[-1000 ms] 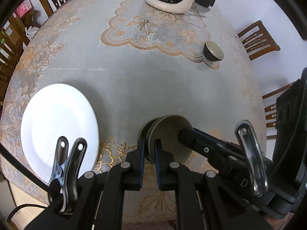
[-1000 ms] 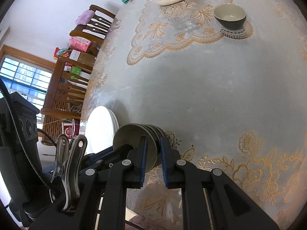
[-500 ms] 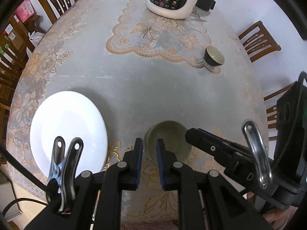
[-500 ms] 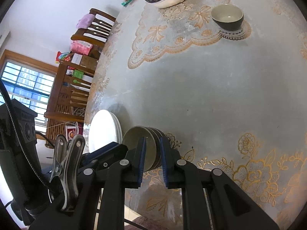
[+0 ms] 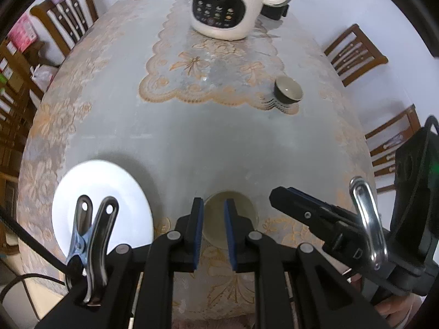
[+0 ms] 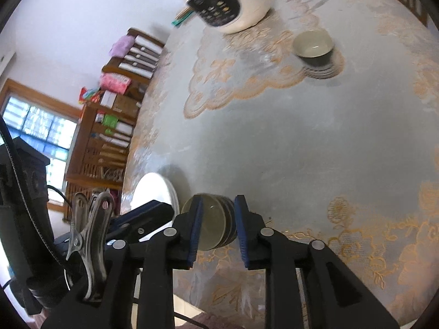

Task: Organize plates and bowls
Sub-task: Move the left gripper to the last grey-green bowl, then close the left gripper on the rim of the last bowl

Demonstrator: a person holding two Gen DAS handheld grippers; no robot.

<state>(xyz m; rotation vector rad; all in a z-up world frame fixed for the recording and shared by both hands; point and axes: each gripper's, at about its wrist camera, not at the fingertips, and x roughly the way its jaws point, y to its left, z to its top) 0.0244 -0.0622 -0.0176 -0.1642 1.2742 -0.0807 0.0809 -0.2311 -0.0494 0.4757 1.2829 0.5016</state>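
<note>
Both hand-held grippers, left (image 5: 213,208) and right (image 6: 218,205), have just been opening and stand released, empty. The stacked bowls (image 5: 241,213) rest on the worktop (image 5: 219,148) just beyond their fingertips. A white plate (image 5: 101,197) lies left of them.

Left tongs (image 5: 213,205) and right tongs (image 6: 217,203) point steeply down, jaws just been opening (nothing gripped)

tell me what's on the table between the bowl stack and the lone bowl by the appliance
Nothing: between the bowl stack and the lone bowl lies only bare tablecloth, clearest in the left wrist view.
</note>
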